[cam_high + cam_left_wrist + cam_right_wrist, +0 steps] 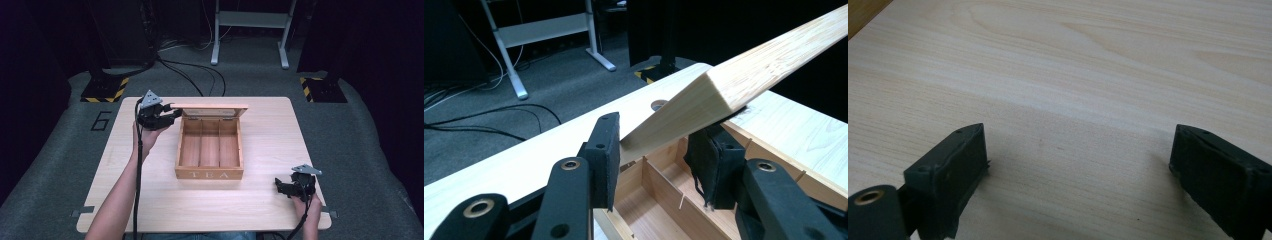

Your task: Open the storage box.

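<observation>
Light wooden tea box with three compartments [209, 150] at centre of pale wood worktop [270, 200], empty. Hinged wooden lid [744, 85] raised, near upright; opening largely done, release or closing outstanding. Left gripper [659, 150] fingers [605, 150] clamped on lid's corner edge. Right gripper [1078, 170] fingers spread, unloaded, resting well apart from box.

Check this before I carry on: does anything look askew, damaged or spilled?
Nothing stands out. The tea box sits square on the table, compartments bare, its lid held up by the left gripper.
</observation>
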